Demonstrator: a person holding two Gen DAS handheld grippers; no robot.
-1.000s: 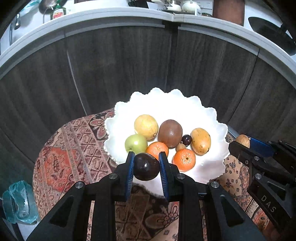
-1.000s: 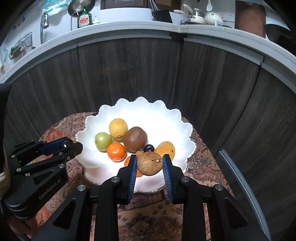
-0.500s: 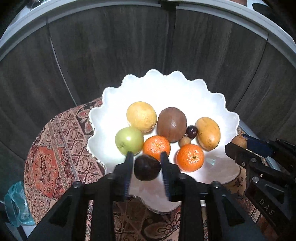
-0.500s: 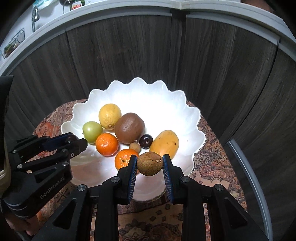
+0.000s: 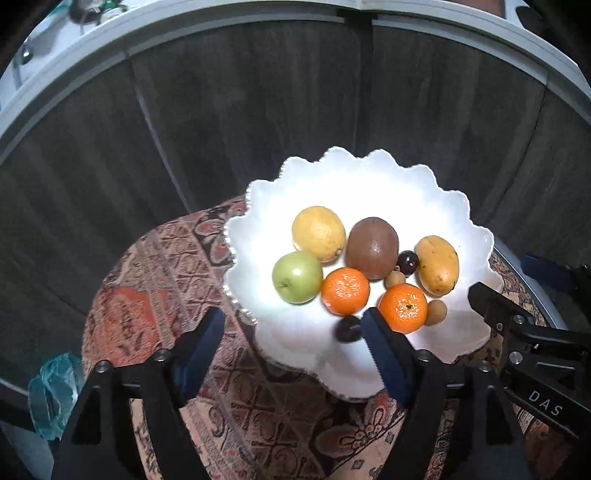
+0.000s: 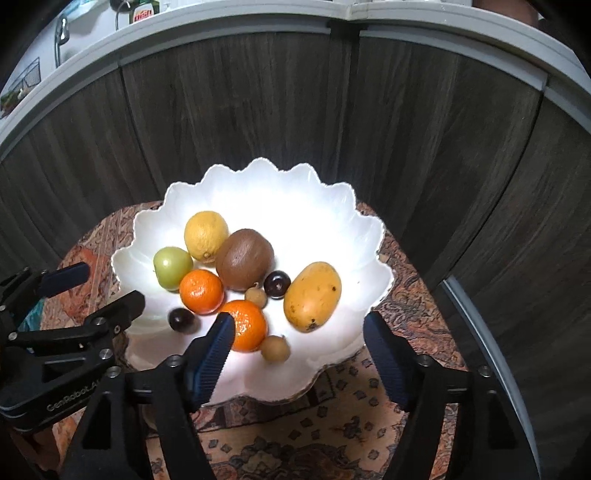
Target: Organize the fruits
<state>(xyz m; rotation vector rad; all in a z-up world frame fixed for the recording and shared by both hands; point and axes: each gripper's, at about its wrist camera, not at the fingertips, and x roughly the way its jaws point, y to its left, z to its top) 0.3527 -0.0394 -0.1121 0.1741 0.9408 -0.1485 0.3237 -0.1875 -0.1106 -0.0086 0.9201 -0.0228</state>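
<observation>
A white scalloped bowl (image 5: pixel 369 173) (image 6: pixel 258 192) holds a lemon (image 5: pixel 319 233), a green apple (image 5: pixel 297 277), a brown kiwi (image 5: pixel 372 247), a mango (image 5: pixel 437 266) and two oranges (image 5: pixel 345 291). My left gripper (image 5: pixel 291 332) (image 6: pixel 107 286) hovers over the bowl's near rim, its jaws opening. A dark plum (image 5: pixel 349 328) (image 6: pixel 181 319) lies free in the bowl just inside its right finger. My right gripper (image 6: pixel 299 343) (image 5: pixel 504 275) is opening too. A small brown fruit (image 6: pixel 275 348) (image 5: pixel 436 312) rests in the bowl between its fingers, untouched.
The bowl stands on a round table under a patterned cloth (image 5: pixel 166 266) (image 6: pixel 406 280). Dark wood cabinet fronts (image 5: pixel 258 110) rise close behind, topped by a grey counter (image 6: pixel 221 33). A teal plastic bag (image 5: pixel 51 391) lies at the table's near left edge.
Both grippers were shut on fruit and have opened. The dark plum and the small brown fruit dropped from the pads into the bowl's near side. Both cameras tipped down slightly.
</observation>
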